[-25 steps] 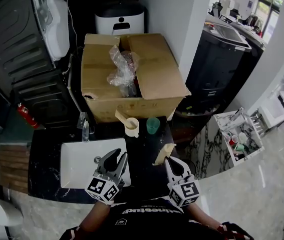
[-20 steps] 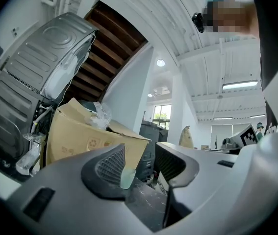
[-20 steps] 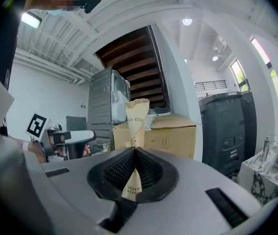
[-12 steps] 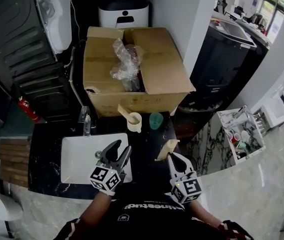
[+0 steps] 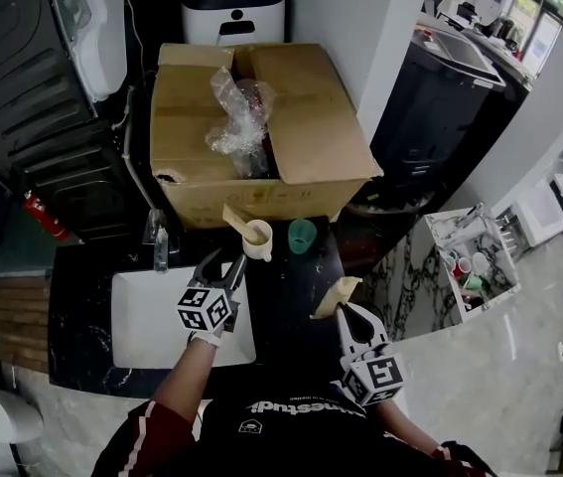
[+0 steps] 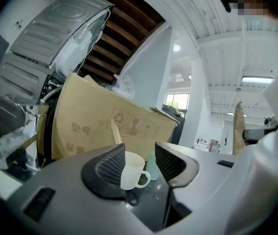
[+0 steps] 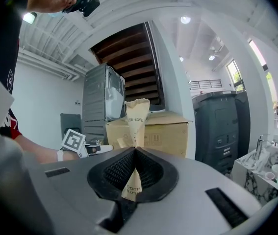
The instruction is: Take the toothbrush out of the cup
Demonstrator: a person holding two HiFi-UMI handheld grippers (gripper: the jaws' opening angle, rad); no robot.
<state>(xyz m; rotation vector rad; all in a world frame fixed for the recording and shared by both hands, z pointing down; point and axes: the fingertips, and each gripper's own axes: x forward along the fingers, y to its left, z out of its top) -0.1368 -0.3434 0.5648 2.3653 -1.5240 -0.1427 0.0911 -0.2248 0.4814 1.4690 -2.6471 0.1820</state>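
Note:
A white mug [image 5: 258, 238] stands on the black counter in front of the cardboard box, with a beige paper-wrapped toothbrush [image 5: 233, 217] leaning out of it to the left. My left gripper [image 5: 223, 263] is open just short of the mug. In the left gripper view the mug [image 6: 131, 169] and its toothbrush [image 6: 116, 133] show between the two spread jaws, untouched. My right gripper [image 5: 346, 314] is near the counter's front right, shut on another kraft-paper toothbrush packet [image 5: 334, 296], which stands up from the closed jaws [image 7: 135, 151] as a tall packet [image 7: 136, 119].
A small green cup [image 5: 303, 235] stands right of the mug. A large open cardboard box [image 5: 301, 137] rises right behind both. The white sink [image 5: 142, 316] and faucet [image 5: 157, 238] lie left of my left gripper. The counter drops off at the right to the floor.
My left gripper has travelled forward from the sink's front edge up to the mug, its jaws open. The right gripper and its packet have stayed put.

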